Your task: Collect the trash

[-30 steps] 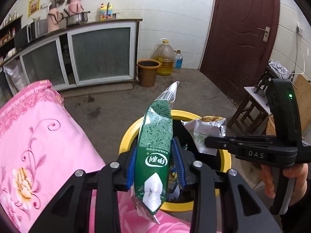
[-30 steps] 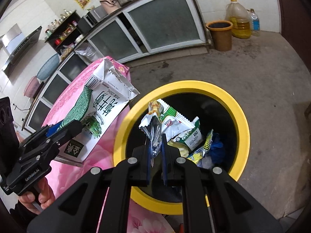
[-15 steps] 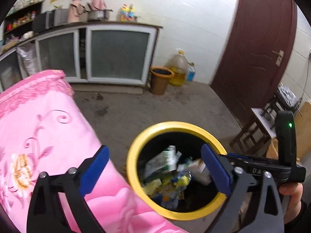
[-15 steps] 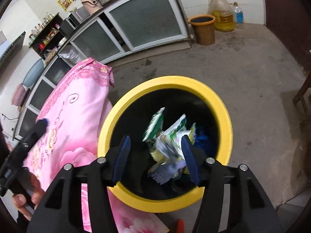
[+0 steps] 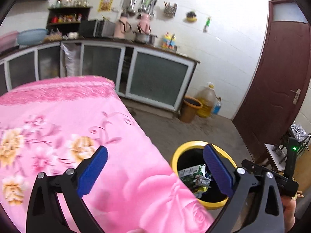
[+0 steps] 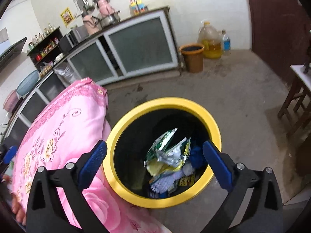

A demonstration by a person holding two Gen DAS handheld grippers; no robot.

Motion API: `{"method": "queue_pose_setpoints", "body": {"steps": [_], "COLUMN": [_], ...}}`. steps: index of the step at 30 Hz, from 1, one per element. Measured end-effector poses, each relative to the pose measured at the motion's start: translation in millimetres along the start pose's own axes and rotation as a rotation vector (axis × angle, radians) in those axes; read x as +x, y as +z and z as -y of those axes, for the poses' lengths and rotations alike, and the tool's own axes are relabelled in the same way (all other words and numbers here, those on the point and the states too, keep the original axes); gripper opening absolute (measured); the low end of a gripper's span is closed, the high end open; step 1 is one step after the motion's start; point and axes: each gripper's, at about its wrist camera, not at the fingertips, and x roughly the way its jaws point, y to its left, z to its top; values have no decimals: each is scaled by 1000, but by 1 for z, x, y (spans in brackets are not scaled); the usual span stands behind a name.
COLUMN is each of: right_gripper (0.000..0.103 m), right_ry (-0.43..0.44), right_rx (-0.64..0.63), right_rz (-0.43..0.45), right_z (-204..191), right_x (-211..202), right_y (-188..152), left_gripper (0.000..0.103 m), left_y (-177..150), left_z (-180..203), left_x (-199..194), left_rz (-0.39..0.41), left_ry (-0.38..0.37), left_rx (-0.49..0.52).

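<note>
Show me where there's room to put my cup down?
The pink cloth is bare from its far edge to the bin side. Bare floor lies between cabinets and yellow bin. Inside the bin, wrappers crowd it.

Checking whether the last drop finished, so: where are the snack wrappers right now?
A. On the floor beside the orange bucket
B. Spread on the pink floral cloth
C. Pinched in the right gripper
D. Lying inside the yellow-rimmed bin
D: the snack wrappers lie in a heap inside the yellow-rimmed bin, and the right gripper above it has its jaws spread wide with nothing pinched between them.
</note>
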Motion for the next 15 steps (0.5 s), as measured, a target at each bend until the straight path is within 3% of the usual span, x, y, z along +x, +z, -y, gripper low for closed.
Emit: {"method": "queue_pose_setpoints", "body": {"steps": [4, 10, 15], "right_gripper": [95, 95, 95], "right_ry": [-123, -198, -220], "right_rx": [-71, -174, -231], "right_rz": [71, 180, 300], "right_z": [-12, -36, -55], "right_x": [-7, -35, -74], "right_y": [-6, -25, -38], "left_gripper": [95, 95, 95], "left_y": [-4, -16, -24], "left_z": [-15, -33, -61], "left_x": [-43, -99, -141], "left_rz": [80, 199, 232], "left_ry": [83, 254, 287], "left_rx": [1, 53, -34]}}
